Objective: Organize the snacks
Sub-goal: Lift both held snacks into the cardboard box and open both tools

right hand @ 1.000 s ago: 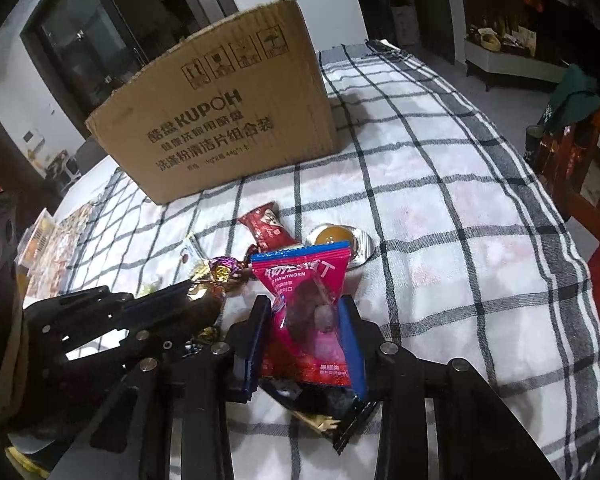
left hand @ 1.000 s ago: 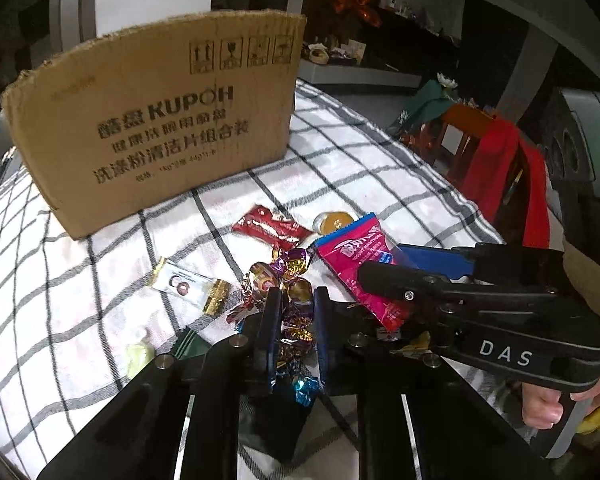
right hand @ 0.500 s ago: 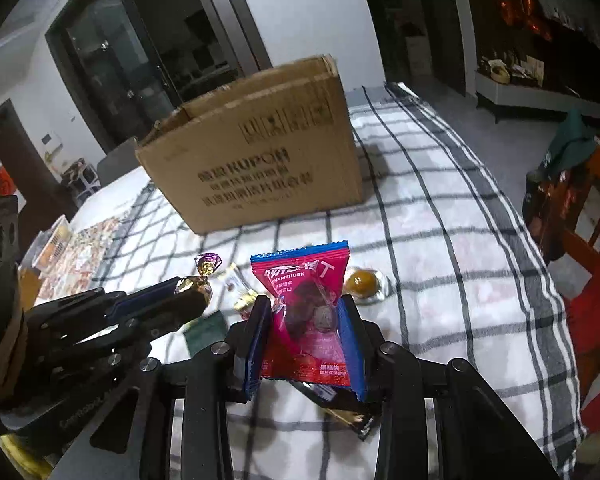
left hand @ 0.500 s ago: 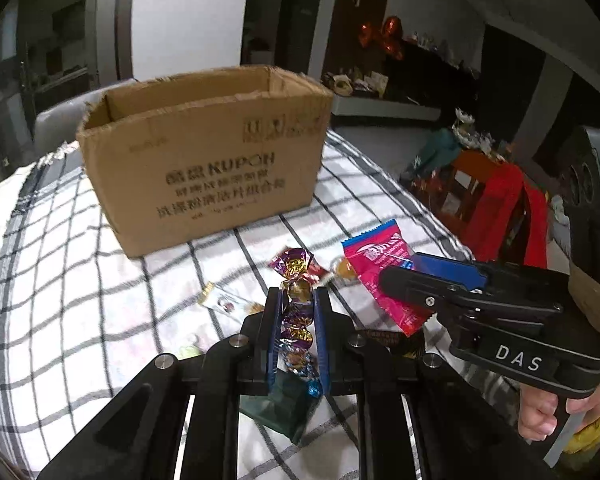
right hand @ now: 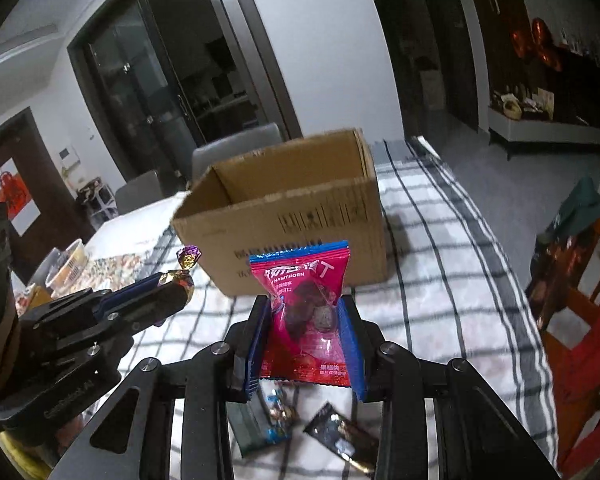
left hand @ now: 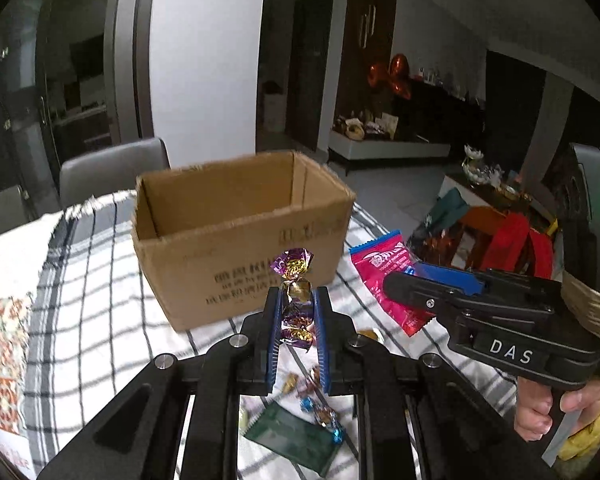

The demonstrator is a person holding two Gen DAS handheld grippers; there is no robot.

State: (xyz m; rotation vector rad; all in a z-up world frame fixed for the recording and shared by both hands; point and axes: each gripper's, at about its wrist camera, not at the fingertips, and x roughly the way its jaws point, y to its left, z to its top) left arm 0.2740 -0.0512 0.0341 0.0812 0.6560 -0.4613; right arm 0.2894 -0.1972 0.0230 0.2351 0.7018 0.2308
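Left gripper (left hand: 296,312) clamps a purple-gold candy (left hand: 296,280); right gripper (right hand: 304,320) clamps a pink packet (right hand: 306,304). Both were down at the table a second ago and are now lifted, facing the open cardboard box (right hand: 292,216), so dropping in looks next. Packet reads "HAWTHORN"; right gripper body "DAS".

A checked cloth (right hand: 452,280) covers the table. Grey chairs (left hand: 112,172) stand behind it, a red chair (right hand: 588,320) beside it, balloons (left hand: 392,74) beyond.

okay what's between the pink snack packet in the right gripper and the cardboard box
Nothing: in the right wrist view only bare checked tablecloth lies between the pink packet and the cardboard box.
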